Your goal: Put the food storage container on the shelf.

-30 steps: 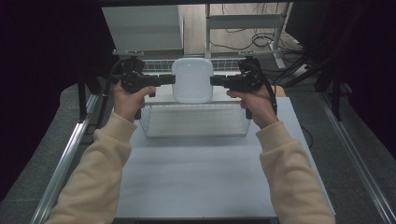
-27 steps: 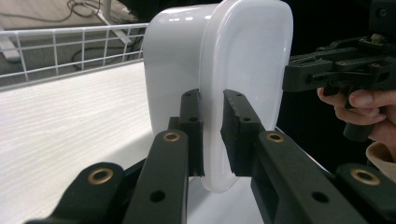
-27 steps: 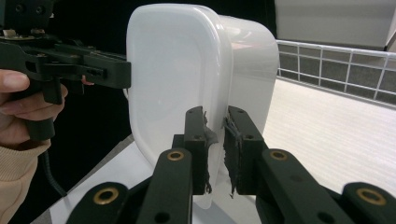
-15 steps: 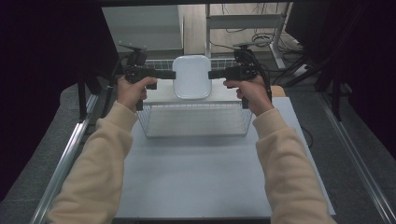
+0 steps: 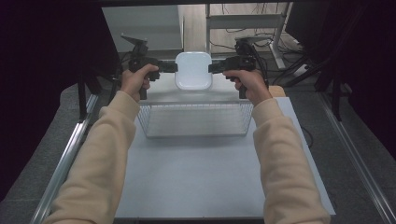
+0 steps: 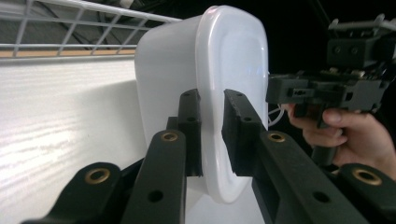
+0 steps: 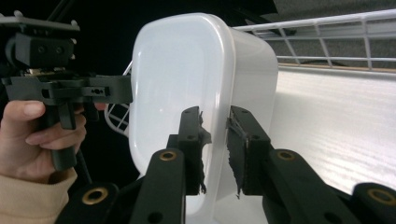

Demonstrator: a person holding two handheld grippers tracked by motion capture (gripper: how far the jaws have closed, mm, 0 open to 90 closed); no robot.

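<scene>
A white plastic container (image 5: 193, 70) with rounded corners hangs in the air above the far side of a wire basket (image 5: 196, 119). My left gripper (image 5: 173, 68) is shut on its left rim, and my right gripper (image 5: 212, 68) is shut on its right rim. In the left gripper view the container (image 6: 205, 93) has its rim between my two black jaws, with the other gripper (image 6: 327, 88) beyond it. In the right gripper view the same container (image 7: 187, 98) is pinched at its rim, with the left gripper (image 7: 70, 88) past it.
The wire basket stands on a white table (image 5: 201, 177) toward its far edge. Metal rails (image 5: 65, 158) run along both sides. A desk frame (image 5: 247, 23) and cables lie on the floor behind.
Both grippers have lifted the white container and carried it farther from the person, past the basket's far rim.
</scene>
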